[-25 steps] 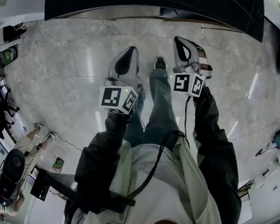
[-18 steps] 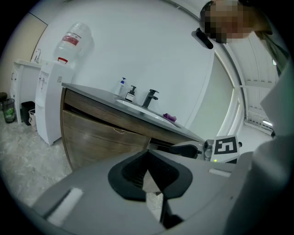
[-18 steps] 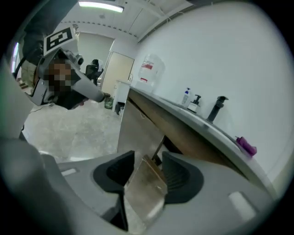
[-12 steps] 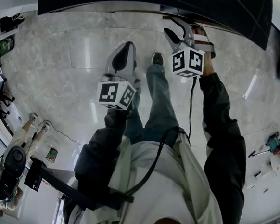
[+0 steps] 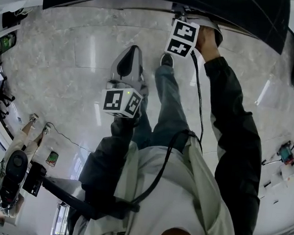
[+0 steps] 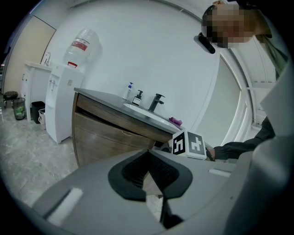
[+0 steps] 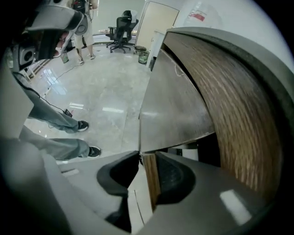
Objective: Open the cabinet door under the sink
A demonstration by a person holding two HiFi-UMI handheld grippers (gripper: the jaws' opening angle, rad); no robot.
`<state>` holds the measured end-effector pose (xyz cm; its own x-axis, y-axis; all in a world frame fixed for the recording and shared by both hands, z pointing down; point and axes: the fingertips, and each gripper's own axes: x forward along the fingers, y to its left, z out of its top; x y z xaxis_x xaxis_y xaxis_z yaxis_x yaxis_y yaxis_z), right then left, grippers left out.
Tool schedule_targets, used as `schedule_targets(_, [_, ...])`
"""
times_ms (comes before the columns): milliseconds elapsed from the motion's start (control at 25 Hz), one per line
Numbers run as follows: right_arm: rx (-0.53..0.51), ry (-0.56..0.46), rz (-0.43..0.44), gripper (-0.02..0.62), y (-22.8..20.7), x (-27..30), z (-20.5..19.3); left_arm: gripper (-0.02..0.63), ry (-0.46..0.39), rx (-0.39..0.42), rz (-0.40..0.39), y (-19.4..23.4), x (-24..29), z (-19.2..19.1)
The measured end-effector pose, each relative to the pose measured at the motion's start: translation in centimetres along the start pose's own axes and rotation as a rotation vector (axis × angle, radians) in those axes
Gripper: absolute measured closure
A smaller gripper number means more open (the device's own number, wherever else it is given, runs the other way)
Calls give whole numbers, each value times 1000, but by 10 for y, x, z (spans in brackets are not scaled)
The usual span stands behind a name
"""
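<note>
The wooden vanity cabinet [image 6: 110, 137] stands under a dark countertop [image 5: 146, 0] with a tap [image 6: 156, 102]. My right gripper [image 5: 182, 21] reaches down below the counter's edge, its fingertips hidden there in the head view. In the right gripper view the cabinet door [image 7: 174, 105] stands slightly ajar, and its thin wooden edge [image 7: 149, 179] sits between the closing jaws of my right gripper [image 7: 148, 157], both pads against it. My left gripper [image 5: 133, 51] hangs over the floor away from the cabinet, shut and empty [image 6: 148, 160].
A water dispenser [image 6: 62, 105] and a small bin [image 6: 18, 108] stand left of the vanity. The person's legs and shoe [image 5: 166, 64] are below the grippers. Office chairs [image 7: 120, 30] and a bystander [image 5: 10, 180] are farther off on the marble floor.
My right gripper moved toward the counter, rolled over, and went in under its edge onto the door. The left gripper stayed nearly still.
</note>
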<state>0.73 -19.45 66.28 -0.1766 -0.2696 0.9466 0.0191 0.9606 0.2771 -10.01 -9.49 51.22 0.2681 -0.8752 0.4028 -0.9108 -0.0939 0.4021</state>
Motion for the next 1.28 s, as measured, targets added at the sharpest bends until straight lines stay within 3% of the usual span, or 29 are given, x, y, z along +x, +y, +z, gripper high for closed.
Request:
schedule_targets(200, [0,14,-9,479,11,-2,1,600,-5,-15,1,-1,-11,-1])
schedule_targets(520, [-46,67,86,476,81,-22,-10,600,-8,-33,-49,-20,-26,-2])
schedule_targets(800, [-182,94,123,465,152,-44,-42,600,7,-19,-93,-25,-43,-2])
schedule_targets(1280, [-298,206,213,457,228,-76,-103,600,16,4,-148,-26,-68,0])
